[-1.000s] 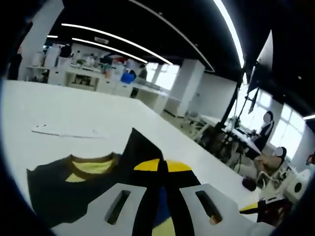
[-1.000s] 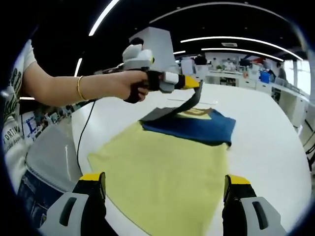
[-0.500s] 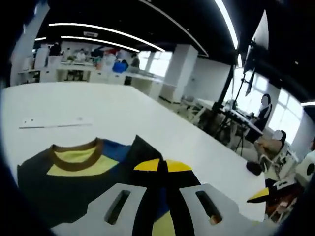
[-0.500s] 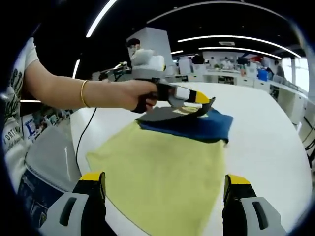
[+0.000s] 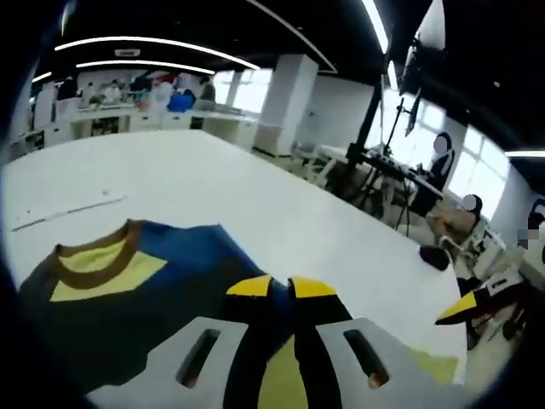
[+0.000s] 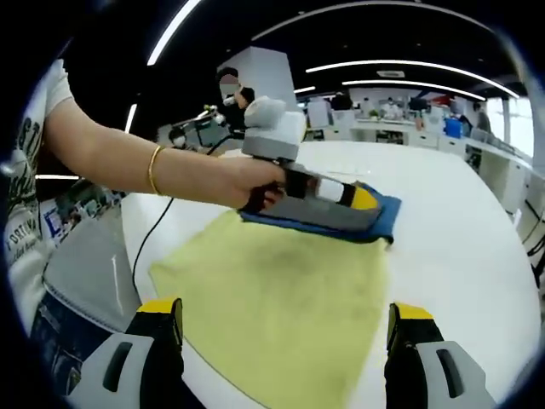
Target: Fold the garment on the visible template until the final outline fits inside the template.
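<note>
A white worktop [image 6: 477, 256] carries a soft yellow garment [image 6: 281, 298] spread flat at its near edge, its navy, brown-collared top [image 5: 128, 273] folded over. The left claw [image 6: 362, 200], pressed together, pinches that navy fabric low against the cloth. The right claw [image 6: 285, 328] hangs spread wide, holding nothing

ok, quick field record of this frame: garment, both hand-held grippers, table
garment: yellow body with a blue upper part, flat on the table, brown collar
left hand-held gripper: low over the blue part, jaws closed on a dark fold of fabric
right hand-held gripper: open, holding nothing, at the near yellow edge
table: white
template: cannot make it out
</note>
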Motion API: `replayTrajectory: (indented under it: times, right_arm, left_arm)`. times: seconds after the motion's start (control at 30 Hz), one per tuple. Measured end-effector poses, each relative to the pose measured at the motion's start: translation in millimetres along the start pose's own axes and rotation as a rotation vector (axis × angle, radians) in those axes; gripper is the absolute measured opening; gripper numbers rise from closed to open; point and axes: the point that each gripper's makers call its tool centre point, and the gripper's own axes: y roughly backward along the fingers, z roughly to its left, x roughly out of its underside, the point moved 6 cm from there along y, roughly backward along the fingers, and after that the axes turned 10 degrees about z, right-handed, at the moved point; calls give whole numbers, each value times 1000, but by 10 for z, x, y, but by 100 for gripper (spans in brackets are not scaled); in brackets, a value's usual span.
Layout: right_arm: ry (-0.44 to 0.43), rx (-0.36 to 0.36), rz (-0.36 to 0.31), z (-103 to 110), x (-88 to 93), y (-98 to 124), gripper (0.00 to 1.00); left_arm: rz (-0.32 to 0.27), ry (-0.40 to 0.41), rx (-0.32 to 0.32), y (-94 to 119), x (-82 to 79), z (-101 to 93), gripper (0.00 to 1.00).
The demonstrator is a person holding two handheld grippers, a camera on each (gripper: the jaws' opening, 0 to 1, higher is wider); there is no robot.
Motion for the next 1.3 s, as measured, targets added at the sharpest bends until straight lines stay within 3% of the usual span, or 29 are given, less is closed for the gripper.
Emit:
replayTrajectory:
  times: [0.1, 0.27, 0.63, 1.0, 1.3]
  right_arm:
    - [3, -8, 8, 8, 11, 3, 99]
    - [21, -35, 27, 42, 4, 13, 99]
    - [118, -75, 72, 75, -102, 67, 99]
    - [219, -109, 127, 130, -185, 71, 99]
    - [285, -127, 189, 159, -166, 64, 99]
  left_arm:
    - [-9, -22, 26, 38, -17, -46, 15]
    - [-52, -57, 65, 202, -104, -90, 36]
    - [-97, -76, 67, 626, -127, 5, 74]
    - [-74, -150, 58, 1048, 55, 80, 88]
    - [-48, -156, 61, 1407, 310, 71, 90]
